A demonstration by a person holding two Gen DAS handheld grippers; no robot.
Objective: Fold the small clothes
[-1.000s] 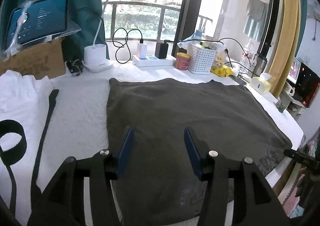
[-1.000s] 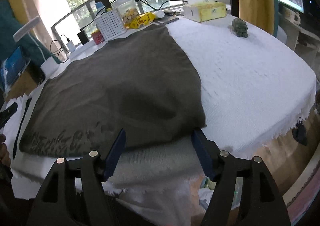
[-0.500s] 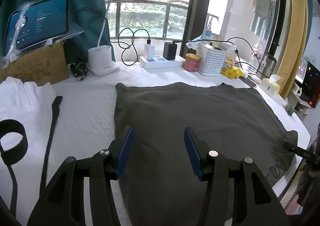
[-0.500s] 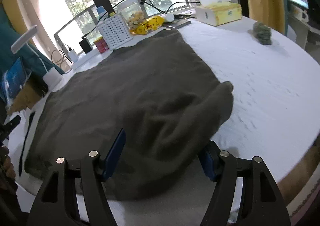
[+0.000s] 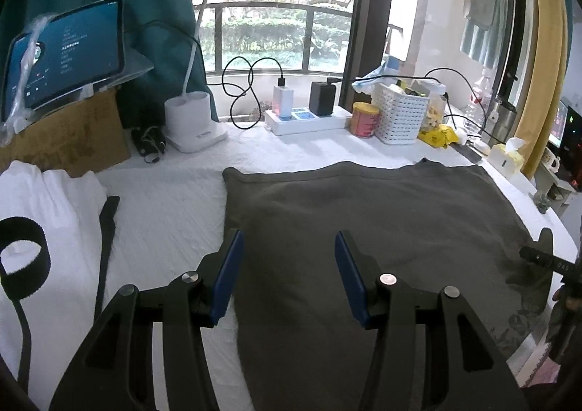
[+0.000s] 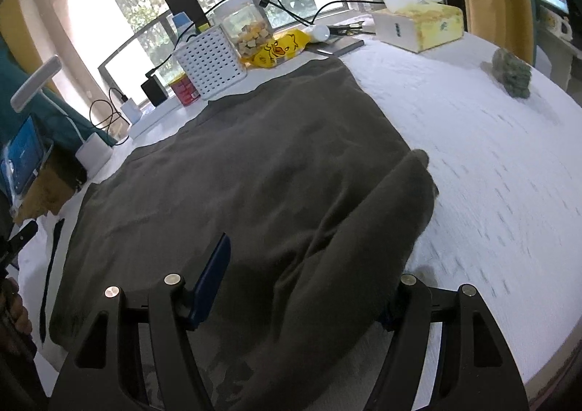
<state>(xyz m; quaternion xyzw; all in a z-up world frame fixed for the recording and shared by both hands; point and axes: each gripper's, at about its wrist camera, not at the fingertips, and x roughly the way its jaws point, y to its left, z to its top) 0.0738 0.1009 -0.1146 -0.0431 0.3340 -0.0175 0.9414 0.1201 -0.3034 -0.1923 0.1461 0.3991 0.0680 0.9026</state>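
Observation:
A dark olive-grey garment [image 5: 382,222] lies spread on the white tablecloth [image 5: 163,200]; it also shows in the right wrist view [image 6: 236,171]. My left gripper [image 5: 289,262] is open and empty, just above the garment's left edge. My right gripper [image 6: 309,276] is open; a bunched fold of the garment [image 6: 367,229] lies between its fingers and drapes over the right finger, hiding its pad. The right gripper also shows at the right edge of the left wrist view [image 5: 545,258].
White folded clothes [image 5: 40,200] and a black strap [image 5: 22,262] lie at the left. A lamp [image 5: 192,123], power strip [image 5: 309,118], white basket [image 5: 400,116], tissue box [image 6: 418,25] and a small green figure [image 6: 511,72] stand along the back and right.
Both grippers moved forward over the table. The right gripper pushed into the garment's near right corner, which rose into a fold between its fingers. The left gripper stayed open.

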